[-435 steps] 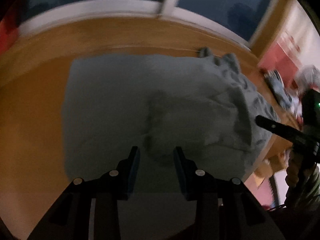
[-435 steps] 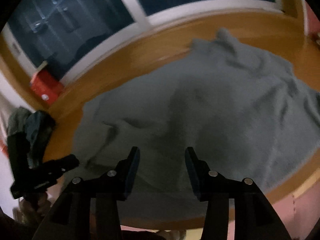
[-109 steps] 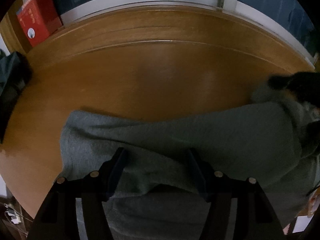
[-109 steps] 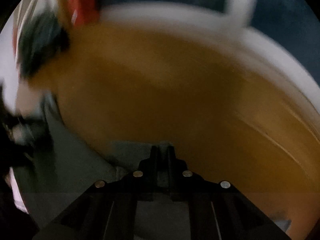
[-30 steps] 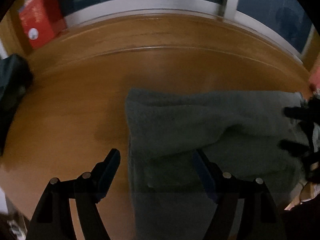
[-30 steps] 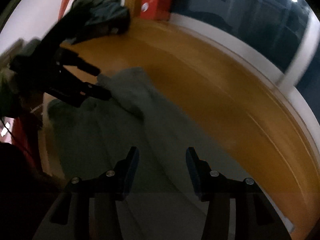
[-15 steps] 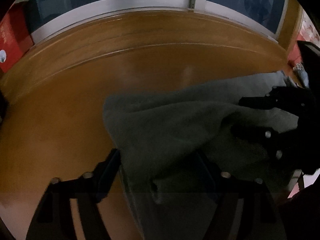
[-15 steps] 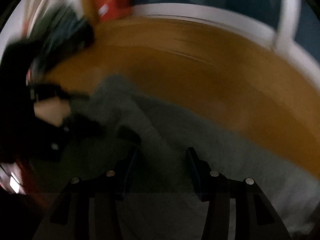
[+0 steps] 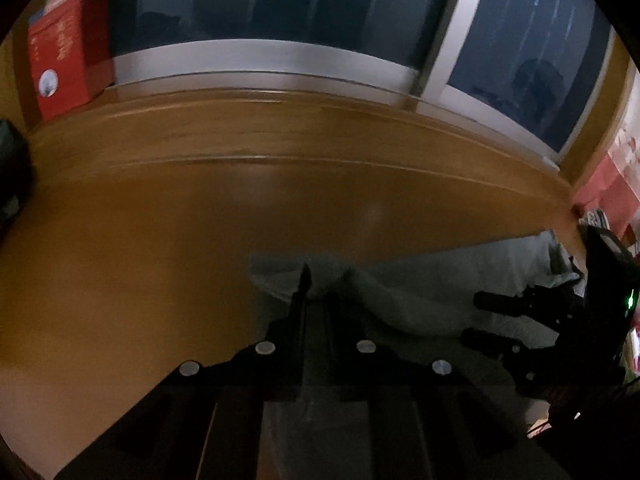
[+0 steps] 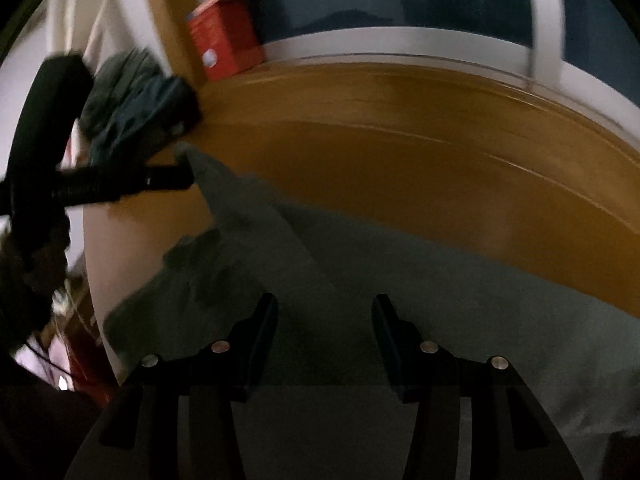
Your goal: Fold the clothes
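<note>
Left gripper (image 9: 314,296) was clamped on the grey garment (image 10: 420,280) corner, its long axis running right toward the wide-open, empty right gripper (image 10: 324,320), along the table (image 9: 160,220) near edge.

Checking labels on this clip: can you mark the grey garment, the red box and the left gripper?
grey garment (image 10: 460,292), right wrist view, flat middle of the cloth.
red box (image 9: 68,68), left wrist view, front face.
left gripper (image 9: 316,300), left wrist view, between fingertips pinching the garment's edge.

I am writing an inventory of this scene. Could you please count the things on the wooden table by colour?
Grey: 1, the garment pinched by the left gripper
Red: 1, the box
Dark: 1, the bundle of cloth
Total: 3
</note>
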Demonstrator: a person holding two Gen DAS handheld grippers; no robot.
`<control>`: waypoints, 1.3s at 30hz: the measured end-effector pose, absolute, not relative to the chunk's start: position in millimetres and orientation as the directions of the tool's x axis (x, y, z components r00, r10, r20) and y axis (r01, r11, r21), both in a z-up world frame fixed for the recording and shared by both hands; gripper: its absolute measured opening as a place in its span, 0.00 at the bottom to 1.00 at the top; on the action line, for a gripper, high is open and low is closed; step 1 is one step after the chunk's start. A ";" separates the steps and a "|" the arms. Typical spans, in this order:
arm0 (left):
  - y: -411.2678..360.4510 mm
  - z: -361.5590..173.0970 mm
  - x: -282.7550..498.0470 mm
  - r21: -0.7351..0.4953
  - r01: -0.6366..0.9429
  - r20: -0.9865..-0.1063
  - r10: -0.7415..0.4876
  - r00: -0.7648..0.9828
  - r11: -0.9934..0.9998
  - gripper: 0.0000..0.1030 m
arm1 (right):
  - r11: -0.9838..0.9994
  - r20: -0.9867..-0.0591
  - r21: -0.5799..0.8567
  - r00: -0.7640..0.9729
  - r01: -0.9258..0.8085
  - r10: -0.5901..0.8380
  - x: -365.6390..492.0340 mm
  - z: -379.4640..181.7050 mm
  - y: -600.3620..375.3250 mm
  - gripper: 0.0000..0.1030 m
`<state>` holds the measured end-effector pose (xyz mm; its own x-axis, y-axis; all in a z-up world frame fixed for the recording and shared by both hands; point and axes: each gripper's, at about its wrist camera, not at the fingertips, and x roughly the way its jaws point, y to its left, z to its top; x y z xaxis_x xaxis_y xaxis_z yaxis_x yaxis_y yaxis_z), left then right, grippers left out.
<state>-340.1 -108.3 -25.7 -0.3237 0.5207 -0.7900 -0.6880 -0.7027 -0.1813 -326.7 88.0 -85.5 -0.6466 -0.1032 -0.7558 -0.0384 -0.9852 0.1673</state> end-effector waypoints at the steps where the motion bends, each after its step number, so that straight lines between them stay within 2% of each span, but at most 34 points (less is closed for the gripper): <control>1: -114.1 -27.0 -336.4 -0.178 -0.677 -0.800 0.506 -0.323 -0.714 0.07 | -0.987 -0.759 0.161 -0.642 -0.024 -0.109 -324.2 -86.7 85.9 0.48; 6: -144.0 -34.2 -315.4 -0.165 -0.608 -0.845 0.429 -0.319 -0.777 0.07 | -0.982 -0.798 0.177 -0.576 0.061 -0.179 -325.2 -93.1 79.1 0.48; 9: -146.4 -35.4 -316.6 -0.195 -0.588 -0.848 0.436 -0.301 -0.785 0.08 | -0.958 -0.795 0.242 -0.535 0.151 -0.285 -326.3 -77.4 82.9 0.48; 11: -143.7 -34.4 -315.1 -0.200 -0.588 -0.846 0.441 -0.300 -0.784 0.14 | -0.949 -0.790 0.251 -0.527 0.191 -0.315 -328.8 -58.7 96.5 0.48; 13: -143.7 -32.5 -308.0 -0.183 -0.580 -0.840 0.433 -0.328 -0.794 0.32 | -0.938 -0.790 0.268 -0.508 0.220 -0.344 -338.8 -43.8 117.3 0.48; 15: -144.4 -28.2 -296.8 -0.177 -0.557 -0.830 0.427 -0.358 -0.812 0.34 | -0.921 -0.798 0.310 -0.461 0.237 -0.388 -364.9 -36.3 140.7 0.48; 18: -140.0 -20.8 -282.0 -0.241 -0.510 -0.793 0.470 -0.387 -0.826 0.35 | -0.872 -0.800 0.366 -0.368 0.326 -0.474 -408.3 -43.4 157.8 0.48; 20: -133.8 -26.8 -278.2 -0.282 -0.452 -0.783 0.475 -0.401 -0.846 0.42 | -0.831 -0.797 0.401 -0.301 0.385 -0.524 -437.0 -51.3 164.9 0.48; 23: -121.3 -43.7 -274.7 -0.304 -0.396 -0.795 0.460 -0.395 -0.866 0.44 | -0.767 -0.777 0.470 -0.207 0.437 -0.594 -480.3 -72.0 151.0 0.45; 28: -116.2 -67.0 -265.9 -0.251 -0.291 -0.835 0.359 -0.417 -0.923 0.46 | -0.737 -0.815 0.428 -0.130 0.523 -0.565 -506.5 -96.1 120.1 0.40; 31: -114.2 -66.9 -264.7 -0.232 -0.268 -0.842 0.331 -0.427 -0.935 0.57 | -0.709 -0.819 0.411 -0.110 0.573 -0.563 -508.1 -103.5 108.5 0.34; 32: -111.4 -67.4 -264.5 -0.214 -0.263 -0.845 0.313 -0.434 -0.941 0.58 | -0.695 -0.815 0.405 -0.110 0.595 -0.569 -506.7 -102.4 104.5 0.30; 35: -103.5 -69.9 -263.9 -0.163 -0.253 -0.851 0.266 -0.454 -0.954 0.62 | -0.648 -0.803 0.384 -0.109 0.658 -0.586 -502.4 -99.1 92.7 0.04; 39: -101.2 -72.1 -262.4 -0.119 -0.244 -0.855 0.224 -0.468 -0.962 0.66 | -0.606 -0.786 0.338 -0.137 0.720 -0.602 -502.0 -90.9 78.3 0.03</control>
<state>-262.4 -101.2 -72.1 -0.4679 0.2244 -0.8548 -0.2443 -0.9624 -0.1190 -502.0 78.3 -90.9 -0.1374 -0.6023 -0.7864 0.7202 -0.6058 0.3382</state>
